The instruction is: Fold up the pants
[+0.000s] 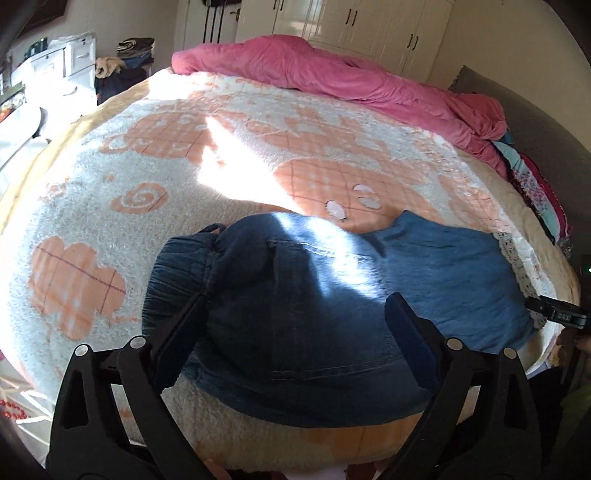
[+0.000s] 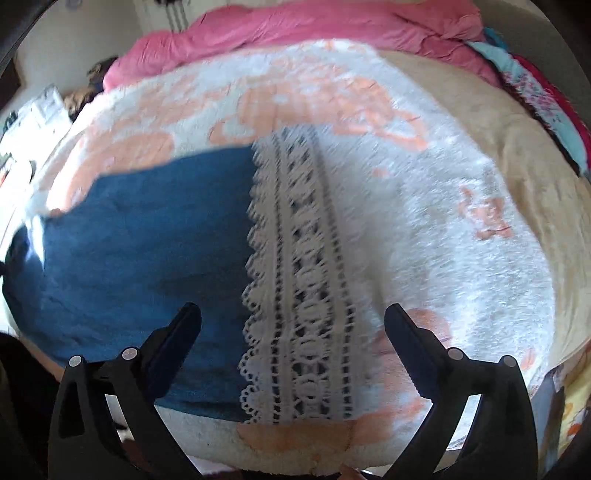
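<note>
Blue denim pants (image 1: 295,295) lie across the near edge of the bed, gathered waistband (image 1: 177,269) at the left, leg reaching right to a white lace hem (image 1: 517,266). My left gripper (image 1: 295,310) is open, its fingers either side of the seat of the pants, just above the cloth. In the right wrist view the blue leg (image 2: 140,251) ends in the wide lace hem (image 2: 295,295). My right gripper (image 2: 291,314) is open and empty, hovering over the hem. The right gripper's tip (image 1: 557,315) shows at the right edge of the left wrist view.
The pants rest on a fluffy white and peach blanket (image 1: 184,184) covering the bed. A pink duvet (image 1: 332,74) is bunched along the far side. Folded colourful cloths (image 1: 535,184) lie at the far right. White drawers (image 1: 55,62) and wardrobes (image 1: 369,26) stand behind.
</note>
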Tool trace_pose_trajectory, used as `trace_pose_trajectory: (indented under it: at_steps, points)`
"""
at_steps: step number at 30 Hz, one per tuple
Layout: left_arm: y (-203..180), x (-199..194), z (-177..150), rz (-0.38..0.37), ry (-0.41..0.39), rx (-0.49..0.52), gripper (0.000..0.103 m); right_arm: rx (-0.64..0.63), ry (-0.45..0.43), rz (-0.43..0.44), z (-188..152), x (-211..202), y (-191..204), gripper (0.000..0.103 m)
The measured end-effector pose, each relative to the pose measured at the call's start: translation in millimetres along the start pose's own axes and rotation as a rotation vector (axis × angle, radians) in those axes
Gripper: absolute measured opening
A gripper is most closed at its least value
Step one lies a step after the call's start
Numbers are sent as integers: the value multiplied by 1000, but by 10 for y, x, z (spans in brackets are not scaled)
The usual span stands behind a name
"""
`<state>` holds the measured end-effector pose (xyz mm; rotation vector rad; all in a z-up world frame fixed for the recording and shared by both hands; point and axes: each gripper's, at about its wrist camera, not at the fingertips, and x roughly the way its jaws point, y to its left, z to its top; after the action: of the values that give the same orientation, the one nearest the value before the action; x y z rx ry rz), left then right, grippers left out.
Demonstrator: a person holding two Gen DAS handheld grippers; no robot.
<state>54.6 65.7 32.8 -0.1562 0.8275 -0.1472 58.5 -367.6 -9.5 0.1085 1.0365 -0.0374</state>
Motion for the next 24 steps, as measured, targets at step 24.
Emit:
trace_pose_trajectory:
  at_steps: [24]
  points:
    - [-880, 935, -237, -94, 152, 237, 93, -308, 45, 8, -299, 207, 928, 98]
